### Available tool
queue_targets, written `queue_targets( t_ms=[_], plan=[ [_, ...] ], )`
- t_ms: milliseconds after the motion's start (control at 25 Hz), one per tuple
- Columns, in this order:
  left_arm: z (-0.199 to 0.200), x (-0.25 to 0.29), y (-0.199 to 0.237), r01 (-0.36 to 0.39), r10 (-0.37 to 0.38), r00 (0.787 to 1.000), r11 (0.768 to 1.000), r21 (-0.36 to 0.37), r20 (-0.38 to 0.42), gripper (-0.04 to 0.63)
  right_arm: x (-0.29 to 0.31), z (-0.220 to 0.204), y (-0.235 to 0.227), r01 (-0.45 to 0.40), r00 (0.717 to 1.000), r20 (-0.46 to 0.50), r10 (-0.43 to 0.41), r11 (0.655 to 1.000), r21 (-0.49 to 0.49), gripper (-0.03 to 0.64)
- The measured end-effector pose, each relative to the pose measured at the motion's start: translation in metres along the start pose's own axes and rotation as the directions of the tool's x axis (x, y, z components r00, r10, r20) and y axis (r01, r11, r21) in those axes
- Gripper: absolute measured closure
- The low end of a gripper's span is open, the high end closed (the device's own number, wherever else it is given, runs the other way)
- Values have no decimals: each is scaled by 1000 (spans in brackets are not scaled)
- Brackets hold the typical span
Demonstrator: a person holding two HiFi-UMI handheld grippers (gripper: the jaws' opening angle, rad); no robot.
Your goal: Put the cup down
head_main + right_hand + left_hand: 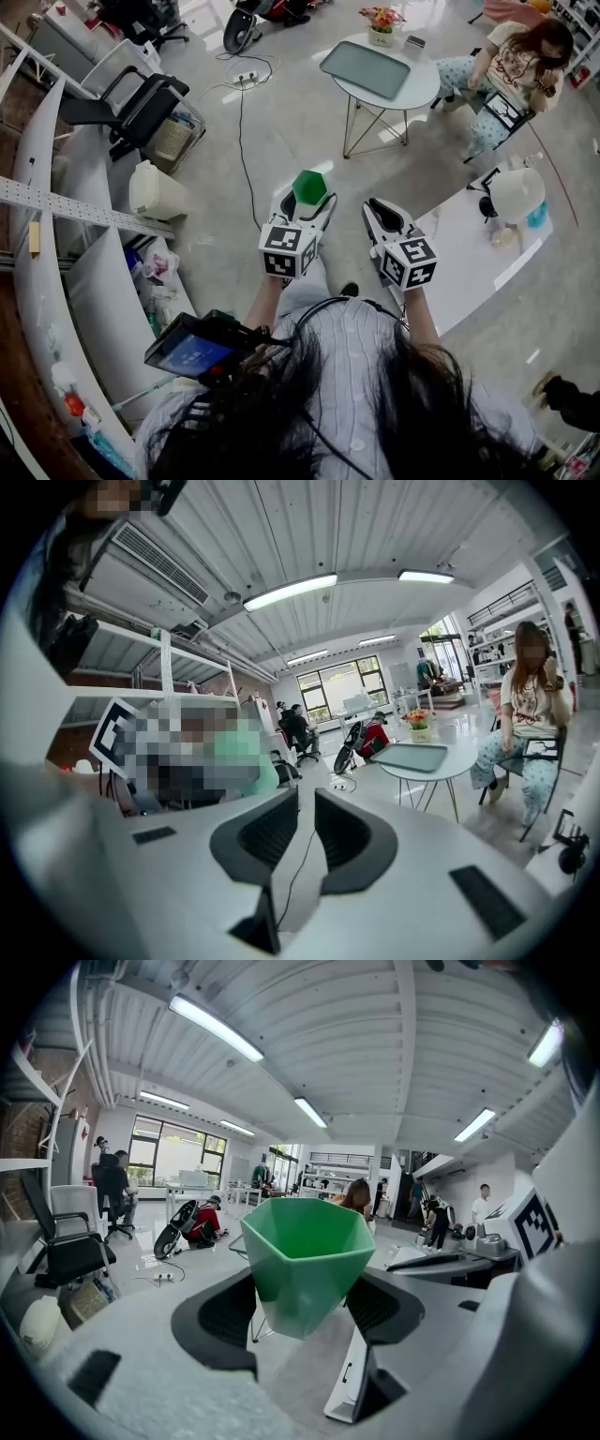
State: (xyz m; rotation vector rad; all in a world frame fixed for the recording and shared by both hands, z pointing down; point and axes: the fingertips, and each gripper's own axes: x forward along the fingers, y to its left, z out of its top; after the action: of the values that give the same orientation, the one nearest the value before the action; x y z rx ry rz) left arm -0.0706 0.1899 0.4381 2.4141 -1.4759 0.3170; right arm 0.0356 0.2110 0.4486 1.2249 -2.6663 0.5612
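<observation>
Your left gripper (307, 202) was clamped on the green cup (305, 1251). Its two dark pads pressed the cup's lower walls from either side, the jaws held moderately apart by the cup's width. Your right gripper (307, 822) carried nothing. Its jaws were drawn in to a narrow slit, with only floor and a trailing cable showing through the gap.

You could read no brand or wording on the cup: its faceted sides were plain green. The only printed marks were the black-and-white square patterns on the left marker cube (288, 251) and the right marker cube (410, 262), and those were patterns, not letters.

The cup stood upright in the grip with its open mouth up. Its wide angular rim rose above the pads and its body tapered to a narrower base below them, so its long axis ran roughly vertical. You held it in the air in front of you, over the pale floor (281, 131), just beside the right gripper and well apart from the round table (427, 89).
</observation>
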Motion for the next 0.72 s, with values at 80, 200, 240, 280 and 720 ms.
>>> queue_targets(
  t_ms=[80, 200, 240, 280, 720],
  plan=[
    [5, 12, 12, 10, -10, 1000, 1000, -6, -1, 282, 15, 3, -2, 0, 1000, -10, 0, 1000, 8, 546],
    [18, 33, 27, 27, -27, 1000, 1000, -8, -6, 282, 37, 11, -6, -2, 1000, -21, 3, 1000, 17, 546],
    [22, 40, 31, 34, -34, 999, 999, -7, -9, 282, 44, 15, -7, -2, 1000, -23, 2, 1000, 19, 546],
    [27, 48, 35, 41, -41, 999, 999, -5, -12, 282, 51, 18, -9, -1, 1000, -25, 1, 1000, 21, 546],
    [57, 135, 79, 116, -115, 992, 993, 13, -58, 282, 126, 39, -50, 40, 998, -53, -36, 997, 72, 545]
  ],
)
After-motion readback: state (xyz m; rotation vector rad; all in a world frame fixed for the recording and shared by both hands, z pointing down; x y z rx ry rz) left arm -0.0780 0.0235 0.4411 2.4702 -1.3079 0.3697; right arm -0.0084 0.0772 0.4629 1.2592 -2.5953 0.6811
